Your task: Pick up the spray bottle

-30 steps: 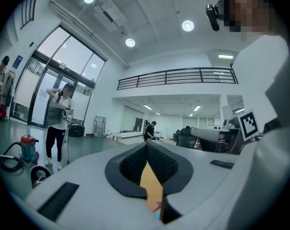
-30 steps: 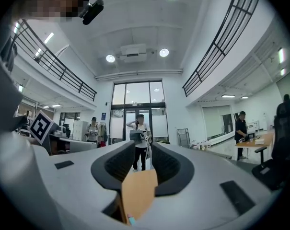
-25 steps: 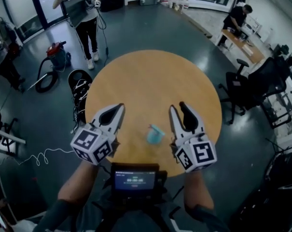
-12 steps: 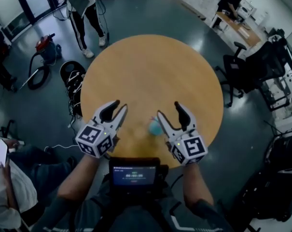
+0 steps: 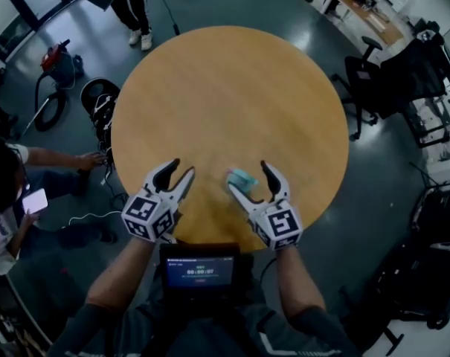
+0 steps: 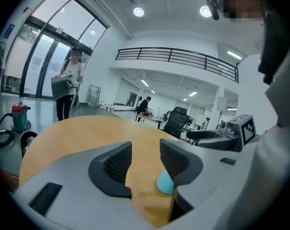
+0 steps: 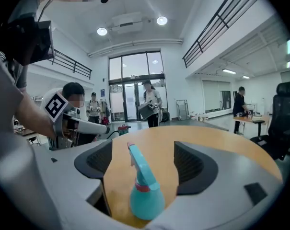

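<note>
A teal spray bottle (image 5: 242, 178) stands upright on the round wooden table (image 5: 225, 88) near its front edge. My right gripper (image 5: 249, 180) is low over the table with the bottle (image 7: 144, 191) between its jaws. Those jaws are opening and neither pad touches the bottle. The right gripper's fingertips (image 7: 142, 159) reach past the bottle's nozzle. My left gripper (image 5: 179, 172) hovers to the left of the bottle, its jaws opening with nothing between them. In the left gripper view (image 6: 145, 159) only a rounded bit of the bottle (image 6: 165, 182) shows behind the right jaw.
A screen device (image 5: 200, 266) hangs at the person's chest below the table edge. A crouching person with a phone (image 5: 33, 199) is at the left, beside cables and a vacuum cleaner (image 5: 57, 62). Office chairs (image 5: 373, 80) stand at the right. Another person (image 7: 152, 104) stands beyond the table.
Both grippers have sunk toward the table and their jaws have opened. The bottle, earlier lying between the two grippers, now stands inside the right gripper's jaws.
</note>
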